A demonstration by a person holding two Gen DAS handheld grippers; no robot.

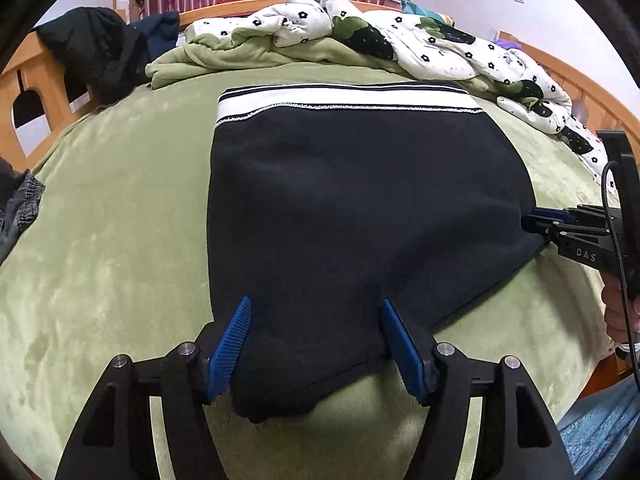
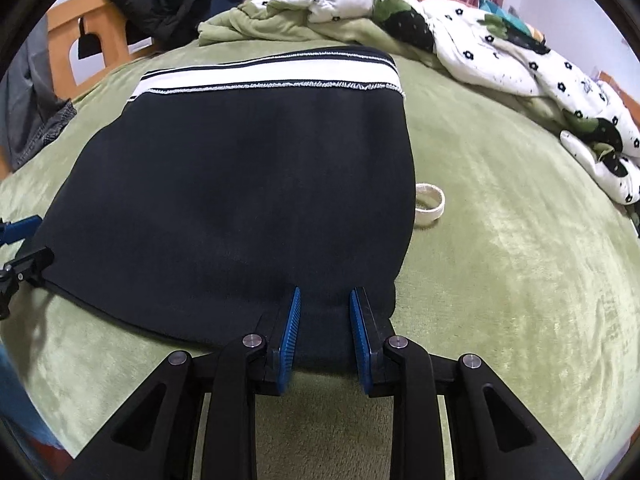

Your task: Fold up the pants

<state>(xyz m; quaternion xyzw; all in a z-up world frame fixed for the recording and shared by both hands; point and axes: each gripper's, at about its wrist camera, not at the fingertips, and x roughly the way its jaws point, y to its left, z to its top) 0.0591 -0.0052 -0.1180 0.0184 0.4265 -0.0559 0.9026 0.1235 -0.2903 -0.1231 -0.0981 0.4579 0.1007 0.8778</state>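
Note:
Dark navy pants [image 1: 360, 200] lie folded flat on the green blanket [image 1: 100, 240], their white striped waistband [image 1: 344, 102] at the far end. My left gripper [image 1: 315, 302] is open and straddles the near left corner of the cloth, its blue pads standing off the fabric. It also shows at the left edge of the right wrist view as the left gripper [image 2: 34, 244]. My right gripper [image 2: 325, 292] is shut on the near right edge of the pants [image 2: 240, 180], with cloth filling the narrow gap between its pads. From the left wrist view the right gripper [image 1: 530, 222] sits at the cloth's right corner.
A rumpled white flowered quilt [image 1: 440, 40] and a green cover are heaped at the far end of the bed. A white ring [image 2: 430, 204] lies just right of the pants. A black jacket [image 1: 92, 48] hangs on the wooden frame, and grey clothing [image 1: 20, 208] lies at the left.

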